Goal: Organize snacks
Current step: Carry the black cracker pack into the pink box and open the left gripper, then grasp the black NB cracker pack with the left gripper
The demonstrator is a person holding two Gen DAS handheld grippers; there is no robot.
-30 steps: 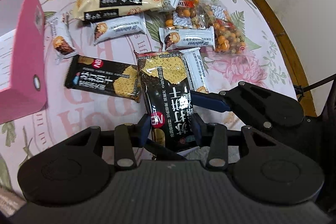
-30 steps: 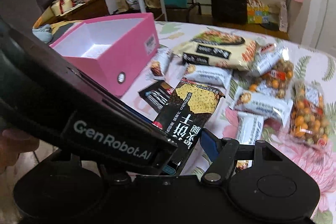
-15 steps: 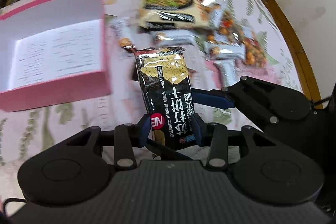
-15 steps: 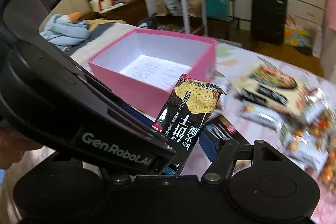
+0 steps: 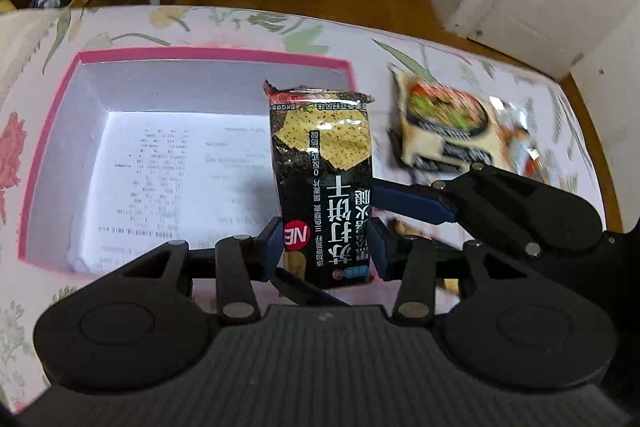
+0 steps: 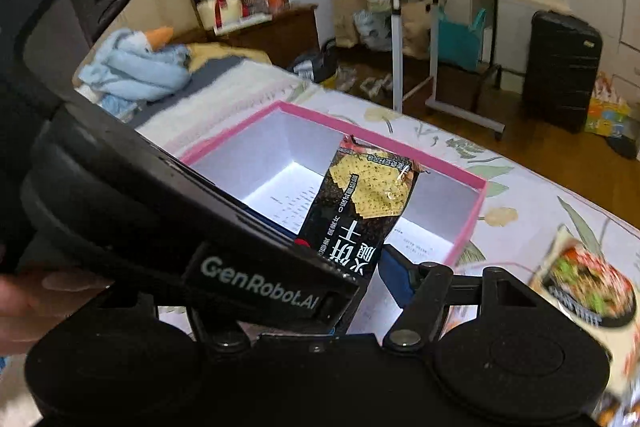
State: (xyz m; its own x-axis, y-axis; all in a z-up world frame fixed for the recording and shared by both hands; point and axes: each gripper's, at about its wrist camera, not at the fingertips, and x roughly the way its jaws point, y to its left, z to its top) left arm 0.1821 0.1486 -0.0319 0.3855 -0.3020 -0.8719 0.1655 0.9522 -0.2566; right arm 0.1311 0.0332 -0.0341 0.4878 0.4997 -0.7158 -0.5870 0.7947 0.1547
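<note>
The left gripper has its jaws on the two sides of the black cracker pack, low down near the pack's bottom end, and the jaws are opening a little with the pack still between them. The right gripper is close beside it; one blue finger reaches in from the right and touches the pack's edge, but its other finger is hidden, so I cannot tell if it pinches the pack. The pack stands up tall over the right side of the pink box, above the paper on its floor. The pack looks light, thin and crinkly, and the crackers inside could snap, so a soft hold on the bottom edge seems best. A second ago the pack was over the pile of snacks with the box off at the left edge; now it is over the open box, and the big noodle pack lies on the flowery surface to the right.
</note>
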